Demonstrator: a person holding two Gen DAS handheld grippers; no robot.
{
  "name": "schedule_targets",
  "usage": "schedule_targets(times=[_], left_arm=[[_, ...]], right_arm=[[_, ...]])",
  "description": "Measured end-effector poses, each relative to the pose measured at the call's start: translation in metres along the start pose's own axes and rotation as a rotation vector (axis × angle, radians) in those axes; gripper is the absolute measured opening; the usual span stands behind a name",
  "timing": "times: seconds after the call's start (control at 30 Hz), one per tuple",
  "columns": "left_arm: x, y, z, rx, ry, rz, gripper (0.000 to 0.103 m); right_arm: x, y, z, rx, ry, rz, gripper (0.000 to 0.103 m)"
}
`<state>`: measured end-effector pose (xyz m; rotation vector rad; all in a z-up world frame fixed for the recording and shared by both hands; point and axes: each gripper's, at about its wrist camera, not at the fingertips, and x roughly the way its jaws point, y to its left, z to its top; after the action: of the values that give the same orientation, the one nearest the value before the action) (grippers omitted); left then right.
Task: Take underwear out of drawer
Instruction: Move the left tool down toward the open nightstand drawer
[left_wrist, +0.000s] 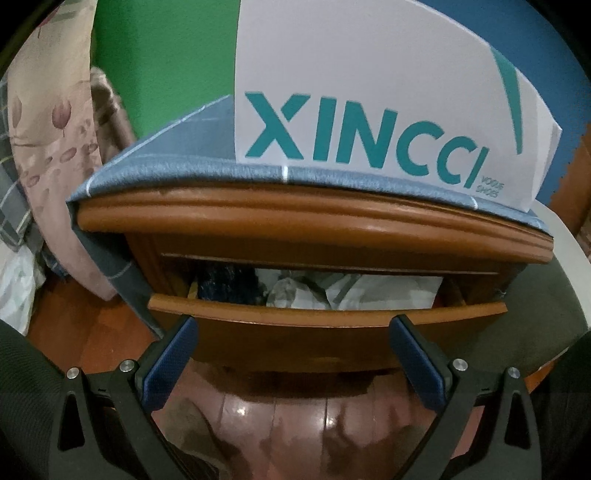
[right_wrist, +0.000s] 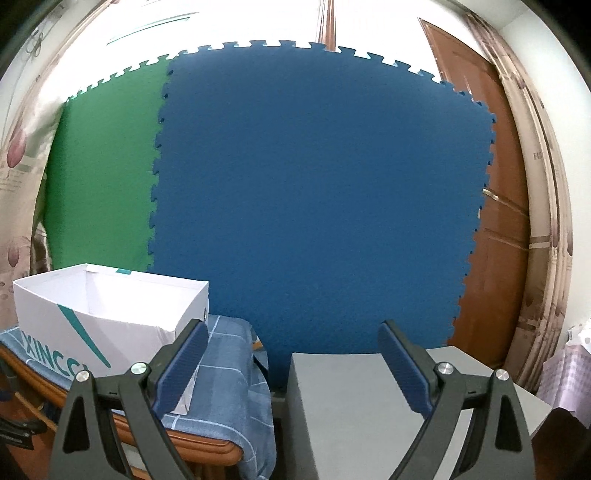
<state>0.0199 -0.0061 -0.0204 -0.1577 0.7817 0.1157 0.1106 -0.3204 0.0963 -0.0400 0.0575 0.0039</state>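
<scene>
L gripper hangs low in front of a wooden nightstand, jaws spread wide, nothing between the 2 blue pads; tips sit just short of the drawer front, not touching it as far as I can tell. Drawer stands partly pulled out, gap showing its contents from above. Inside: dark navy fabric at L side, crumpled white/grey cloth filling centre and R. Underwear presumably among these, but can't tell which piece. Blue checked cloth drapes nightstand top and hangs down its L side. White shoebox w/ teal "XINCCI" lettering stands on the cloth. Floral pillow leans to L of nightstand; reddish glossy wood floor below. R gripper held higher, looking over nightstand top, jaws also released wide, empty; its pads frame a grey box-like surface just R of nightstand. Same shoebox seen open-topped, empty inside, at L in R wrist view. Behind: green foam mat joined to blue foam mat standing upright, brown wooden door at R.
</scene>
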Motion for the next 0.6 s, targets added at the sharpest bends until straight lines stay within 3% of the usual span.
schedule_targets(times=[0.6], left_arm=[[0.035,0.011,0.003,-0.221,0.107,-0.005,0.101]], right_arm=[[0.005,0.006,-0.004,0.002,0.039,0.039,0.095]])
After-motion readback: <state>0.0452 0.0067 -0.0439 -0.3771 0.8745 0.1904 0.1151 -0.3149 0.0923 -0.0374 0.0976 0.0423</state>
